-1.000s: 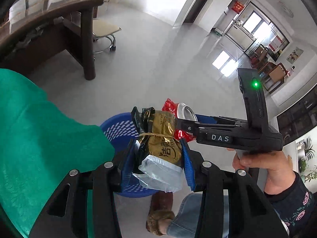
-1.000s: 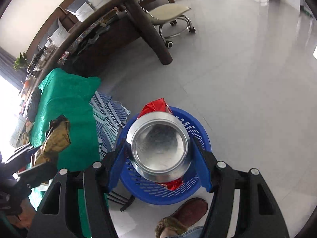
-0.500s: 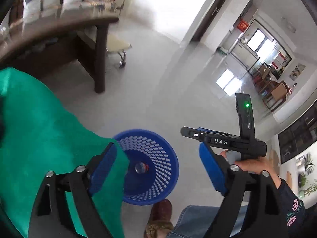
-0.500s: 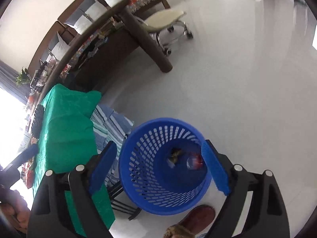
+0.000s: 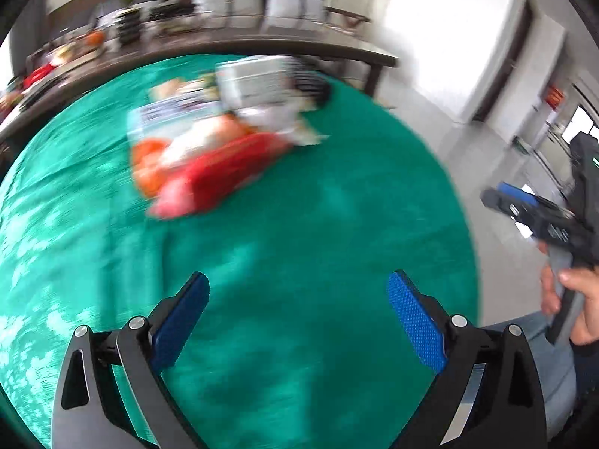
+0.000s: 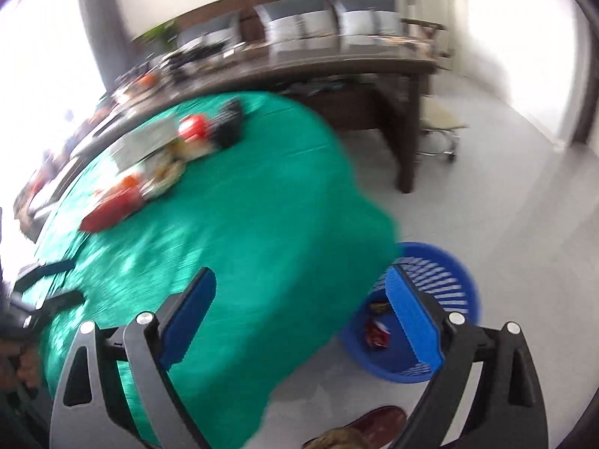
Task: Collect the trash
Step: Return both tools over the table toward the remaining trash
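Green cloth [image 5: 262,224] is spread over the table and fills most of both wrist views, and it hangs down at the table's near corner. On the far part of the cloth a heap of trash [image 5: 224,142] is seen, with red, orange, white and silver pieces lying close together, but the motion blur is strong and single items cannot be named. The same heap [image 6: 149,172] is seen in the right wrist view, well apart from the gripper. The left gripper [image 5: 297,321] is held above the bare cloth with its blue pads wide apart and nothing between them. The right gripper [image 6: 303,321] is also spread wide and holds nothing; its left finger is over the cloth and its right finger [image 6: 411,321] stands in front of the blue basket [image 6: 449,273]. This basket stands on the pale floor [image 6: 505,187] just beside the hanging cloth, which covers part of its rim. Inside it some small wrappers [image 6: 376,331], red and dark, are lying on the bottom. Behind the green table a long dark wooden table [image 6: 355,71] is placed, with a stool [image 6: 440,127] beside its leg. A brown shoe [image 6: 374,426] is cut off at the lower edge.
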A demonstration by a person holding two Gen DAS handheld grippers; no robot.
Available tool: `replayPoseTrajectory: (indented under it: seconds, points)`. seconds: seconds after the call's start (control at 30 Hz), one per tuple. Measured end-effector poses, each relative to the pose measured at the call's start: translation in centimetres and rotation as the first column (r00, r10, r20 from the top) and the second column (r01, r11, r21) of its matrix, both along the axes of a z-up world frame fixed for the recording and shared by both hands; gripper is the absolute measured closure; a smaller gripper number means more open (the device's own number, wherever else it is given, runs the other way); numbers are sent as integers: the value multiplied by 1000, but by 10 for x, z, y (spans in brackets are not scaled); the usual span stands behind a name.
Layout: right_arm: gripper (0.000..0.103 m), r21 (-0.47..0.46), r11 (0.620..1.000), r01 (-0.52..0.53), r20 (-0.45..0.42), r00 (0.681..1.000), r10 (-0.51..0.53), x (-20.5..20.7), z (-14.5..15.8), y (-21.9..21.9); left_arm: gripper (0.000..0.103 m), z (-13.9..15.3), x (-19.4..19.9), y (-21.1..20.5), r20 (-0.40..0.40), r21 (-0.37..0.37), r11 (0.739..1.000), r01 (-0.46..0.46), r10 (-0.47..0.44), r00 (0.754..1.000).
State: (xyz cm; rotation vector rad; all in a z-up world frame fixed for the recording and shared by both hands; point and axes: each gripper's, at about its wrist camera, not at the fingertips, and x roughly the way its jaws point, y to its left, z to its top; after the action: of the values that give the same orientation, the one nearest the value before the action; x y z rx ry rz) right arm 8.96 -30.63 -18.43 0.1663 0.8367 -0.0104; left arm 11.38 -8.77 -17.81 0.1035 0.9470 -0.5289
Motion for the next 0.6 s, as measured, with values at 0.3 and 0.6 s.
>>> replayPoseTrajectory:
  seconds: [0.3, 0.6]
  points:
    - [13, -125, 992, -28, -140, 990, 10, 73, -19, 87, 8, -10, 69, 71, 50, 111, 993, -32, 27, 998]
    - [5, -112, 987, 118, -126, 983, -132, 146, -28, 73, 5, -18, 82, 70, 37, 144, 989, 16, -22, 999]
